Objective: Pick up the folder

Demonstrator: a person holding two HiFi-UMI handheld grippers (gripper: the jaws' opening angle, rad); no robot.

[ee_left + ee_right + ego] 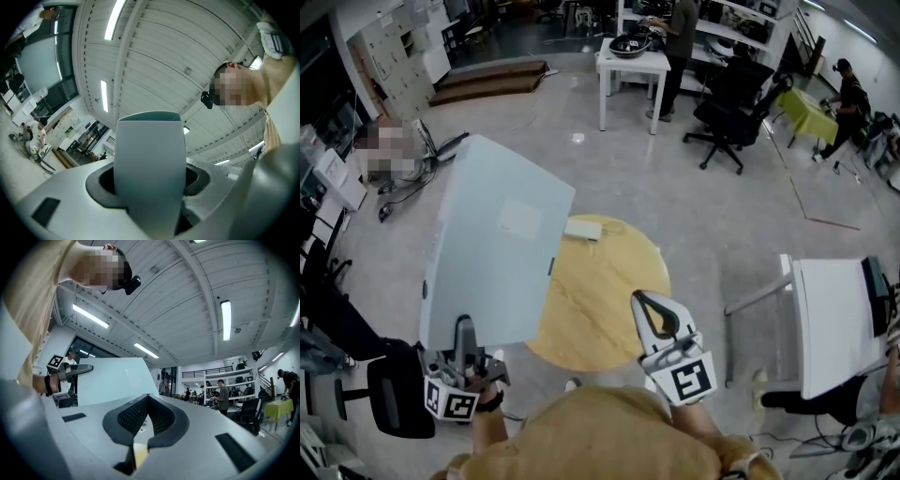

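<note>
Folder [492, 248], clamped by left hand-held gripper [465, 328], hides table [605, 291] edge; right hand-held gripper [639, 298] closed.

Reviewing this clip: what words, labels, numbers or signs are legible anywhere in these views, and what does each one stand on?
No words or numbers are readable in any view.
On the folder: a pale rectangular label, no legible print.
On the left marker cube and the right marker cube: black-and-white square patterns, not text.
On the white item lying on the round table: too small to tell whether it bears print.
</note>
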